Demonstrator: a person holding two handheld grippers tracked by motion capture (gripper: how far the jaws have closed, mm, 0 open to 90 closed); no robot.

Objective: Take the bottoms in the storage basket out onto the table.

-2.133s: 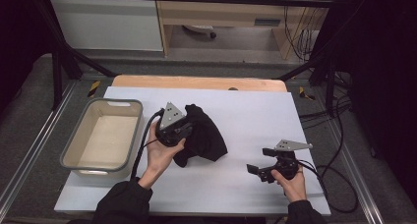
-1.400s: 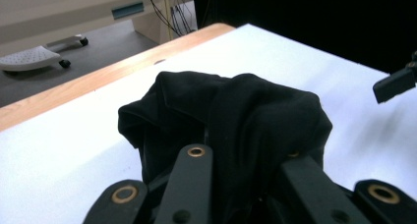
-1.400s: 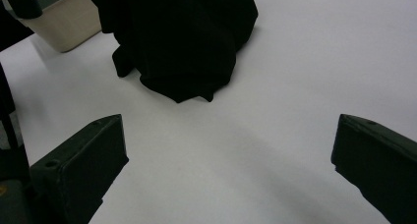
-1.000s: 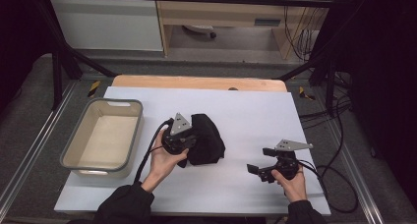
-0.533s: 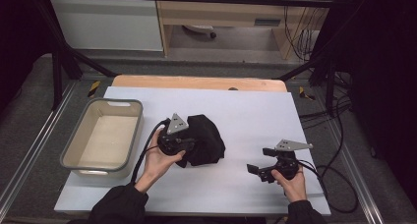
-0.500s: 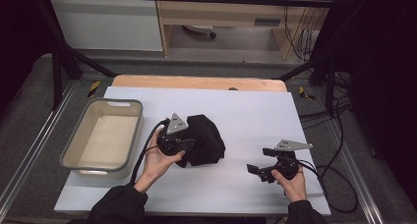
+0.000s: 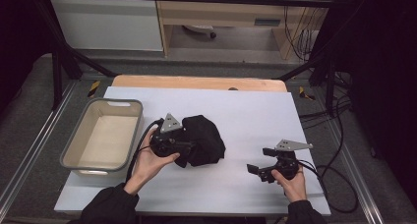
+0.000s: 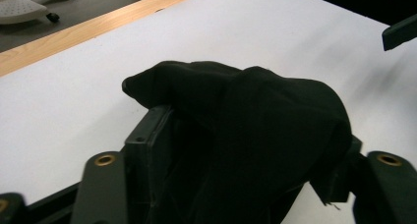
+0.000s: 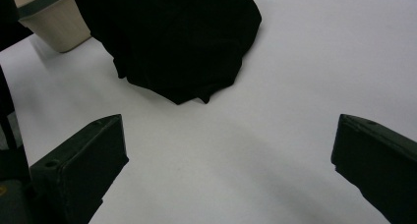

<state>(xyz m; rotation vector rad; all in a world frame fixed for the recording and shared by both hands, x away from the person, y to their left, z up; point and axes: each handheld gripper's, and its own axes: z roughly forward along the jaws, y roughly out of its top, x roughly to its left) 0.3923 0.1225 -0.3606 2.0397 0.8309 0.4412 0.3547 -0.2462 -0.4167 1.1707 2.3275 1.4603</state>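
A black cloth (image 7: pixel 205 141) lies bunched near the middle of the white table (image 7: pixel 255 113). My left gripper (image 7: pixel 187 147) is pushed into the cloth's left side, held by a hand. In the left gripper view the cloth (image 8: pixel 255 106) drapes over and between the two jaws, which stand wide apart; their tips are hidden under it. My right gripper (image 7: pixel 258 161) rests low at the front right, open, with bare table between its jaws. In the right gripper view the cloth (image 9: pixel 177 37) lies ahead, well beyond that gripper (image 9: pixel 228 160).
A beige tub (image 7: pixel 74 135) stands at the table's left, close to the left hand; its corner (image 9: pixel 54 22) shows in the right gripper view. A wooden strip (image 7: pixel 196 81) runs along the far edge. Cables trail off the table's right side.
The left gripper pushed right into the cloth, then drew back a little to the left and nearer the person; the cloth is more bunched. The right gripper has not moved.
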